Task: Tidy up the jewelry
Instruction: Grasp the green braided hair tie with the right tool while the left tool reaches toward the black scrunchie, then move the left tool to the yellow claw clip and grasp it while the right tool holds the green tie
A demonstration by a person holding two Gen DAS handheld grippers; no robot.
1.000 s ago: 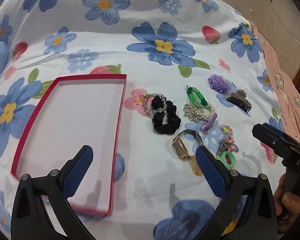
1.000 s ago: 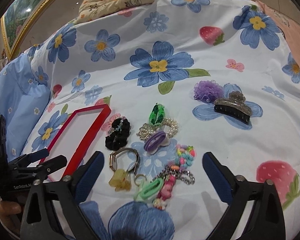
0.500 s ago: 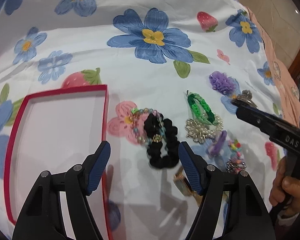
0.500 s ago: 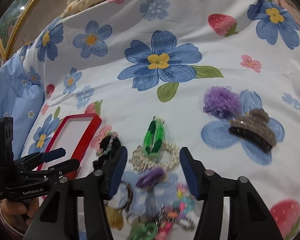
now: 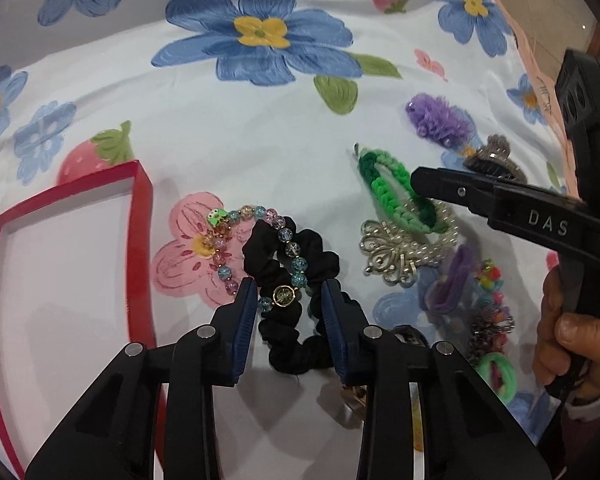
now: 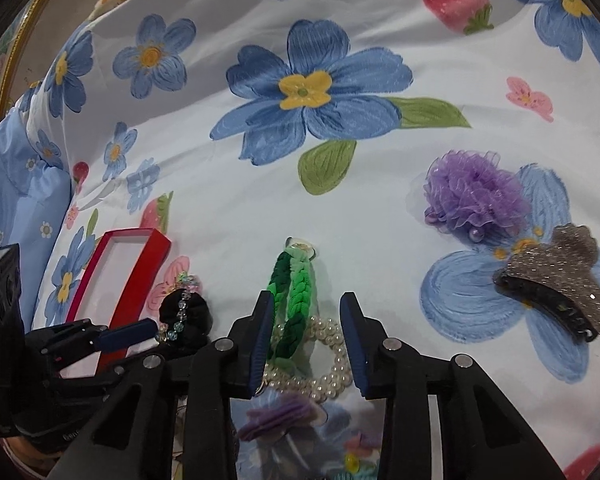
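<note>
My left gripper (image 5: 290, 290) is open, its jaws astride a coloured bead bracelet (image 5: 260, 248) draped over a black scrunchie (image 5: 300, 300). A shallow red tray (image 5: 138, 240) with a white floor lies just left of them. My right gripper (image 6: 304, 304) is open, its jaws either side of a green braided bracelet (image 6: 294, 288) that lies over a pearl bracelet (image 6: 332, 376). The right gripper also shows from the side in the left wrist view (image 5: 424, 184), over the green braid (image 5: 388, 188).
All lies on a floral bedsheet (image 6: 260, 184). A purple ruffled hair tie (image 6: 472, 192) and a glittery claw clip (image 6: 556, 284) lie to the right. A purple clip (image 5: 452, 280), colourful beads (image 5: 492, 280) and a green hair band (image 5: 496, 372) lie near the right hand.
Both grippers have come down close to the sheet and narrowed their jaws. The left now straddles the bead bracelet and scrunchie; the right now straddles the green braid.
</note>
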